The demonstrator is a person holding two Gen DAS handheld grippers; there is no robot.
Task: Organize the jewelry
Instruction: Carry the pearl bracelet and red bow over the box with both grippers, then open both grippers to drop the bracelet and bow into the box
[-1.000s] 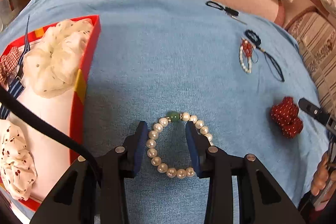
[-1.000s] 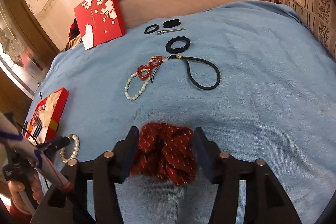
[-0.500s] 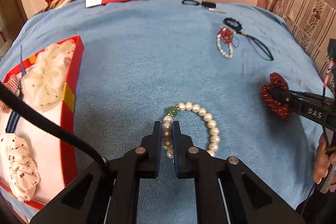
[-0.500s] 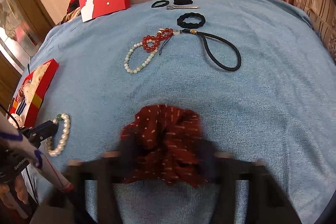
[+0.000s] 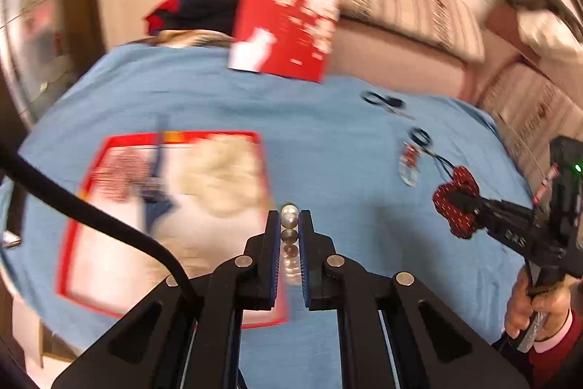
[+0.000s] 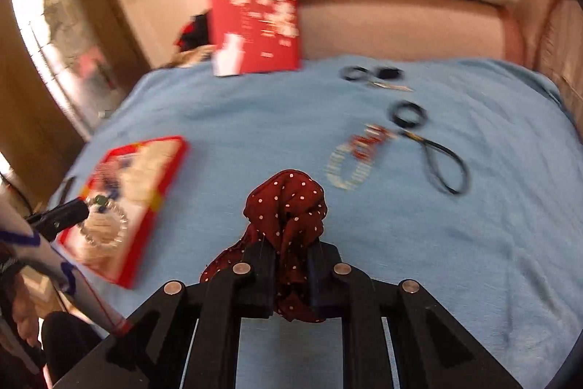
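Observation:
My left gripper (image 5: 290, 217) is shut on a pearl bracelet (image 5: 289, 236), whose pearls are stacked between the pads. It hangs in the air by the right rim of the open red box (image 5: 182, 135). In the right wrist view the bracelet (image 6: 104, 228) dangles over that box (image 6: 171, 170). My right gripper (image 6: 289, 247) has its jaws closing on a dark red polka-dot scrunchie (image 6: 286, 203), which bulges above the pressing pads. The scrunchie is lifted off the blue cloth. The left wrist view shows the same scrunchie (image 5: 457, 203) at the right.
The box holds a cream scrunchie (image 5: 218, 170) and patterned hair pieces. A red lid with white blossoms (image 5: 288, 31) leans on the sofa. On the blue cloth (image 6: 473, 243) lie a red-and-white bead string (image 6: 355, 155), a black hair tie (image 6: 408, 113) and a black cord loop (image 6: 444, 166).
The left gripper shut on the pearl bracelet, lifted it and carried it left toward the box. The right gripper closed on the scrunchie and raised it off the cloth.

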